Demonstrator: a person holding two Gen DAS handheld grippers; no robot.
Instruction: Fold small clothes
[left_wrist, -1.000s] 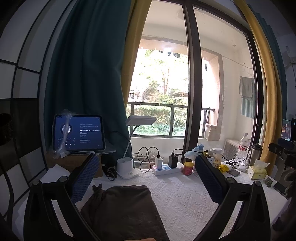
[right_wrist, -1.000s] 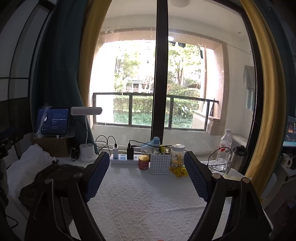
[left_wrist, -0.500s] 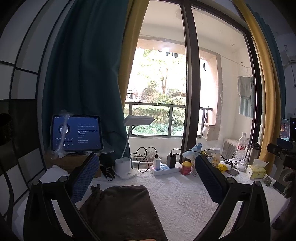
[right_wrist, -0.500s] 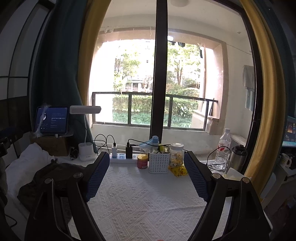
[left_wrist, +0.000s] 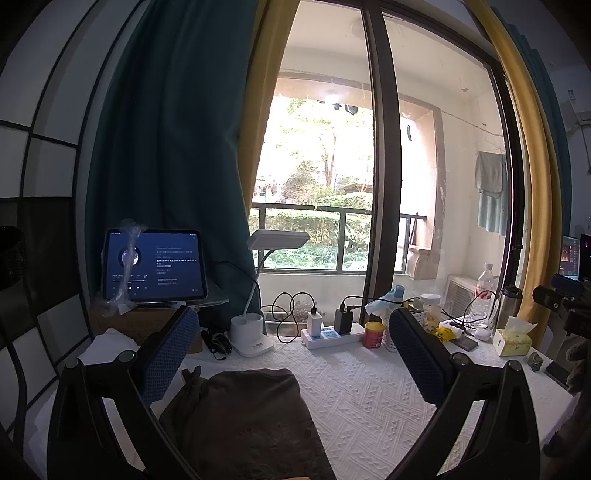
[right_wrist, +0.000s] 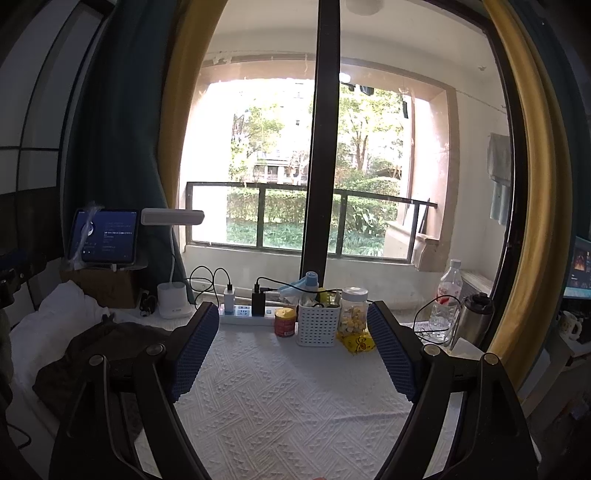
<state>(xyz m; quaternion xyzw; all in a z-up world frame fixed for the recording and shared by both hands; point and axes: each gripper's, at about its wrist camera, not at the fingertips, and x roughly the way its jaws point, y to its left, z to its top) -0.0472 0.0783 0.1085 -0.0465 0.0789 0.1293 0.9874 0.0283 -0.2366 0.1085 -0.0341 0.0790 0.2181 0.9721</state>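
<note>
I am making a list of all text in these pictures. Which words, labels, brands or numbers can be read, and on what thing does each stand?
No text can be read for certain.
Tablet: white lines of text on the dark screen, too small to read.
Water bottle: red label, blurred.
Red can: no print that can be made out.
Tissue box: markings too small.
Power strip: no legible marks.
</note>
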